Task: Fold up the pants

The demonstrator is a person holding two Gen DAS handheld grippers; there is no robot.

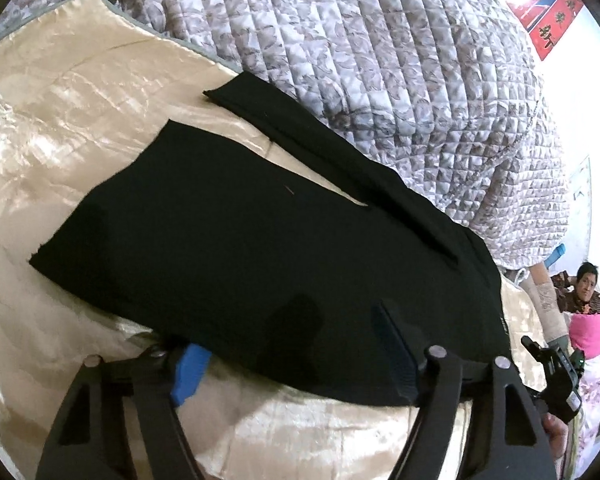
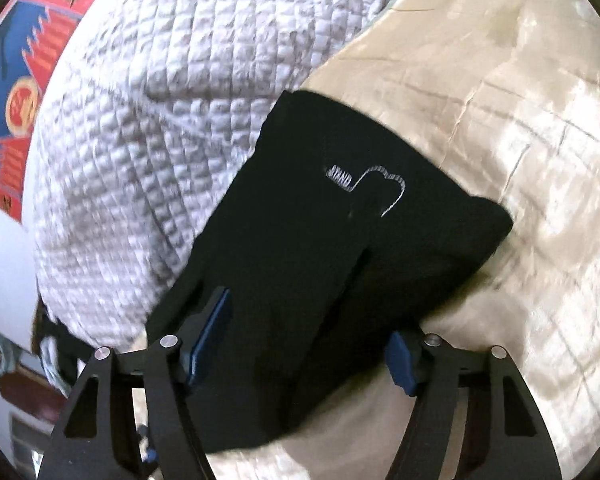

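Observation:
Black pants (image 1: pixel 228 240) lie flat on a cream satin bedspread (image 1: pixel 60 128), the two legs reaching away to the upper left. My left gripper (image 1: pixel 292 344) is open, its fingers straddling the near edge of the pants; the left blue pad (image 1: pixel 188 376) is beside the cloth edge. In the right wrist view the pants (image 2: pixel 320 260) show a white embroidered logo (image 2: pixel 364 186). My right gripper (image 2: pixel 304 352) is open over the near end of the pants, one blue pad (image 2: pixel 210 332) on the cloth and the other (image 2: pixel 404 364) at its edge.
A grey-white quilted blanket (image 1: pixel 380 60) is heaped along the far side of the pants, also in the right wrist view (image 2: pixel 160 120). A red and blue poster (image 2: pixel 24 80) hangs on the wall. A person (image 1: pixel 584 292) sits at the far right.

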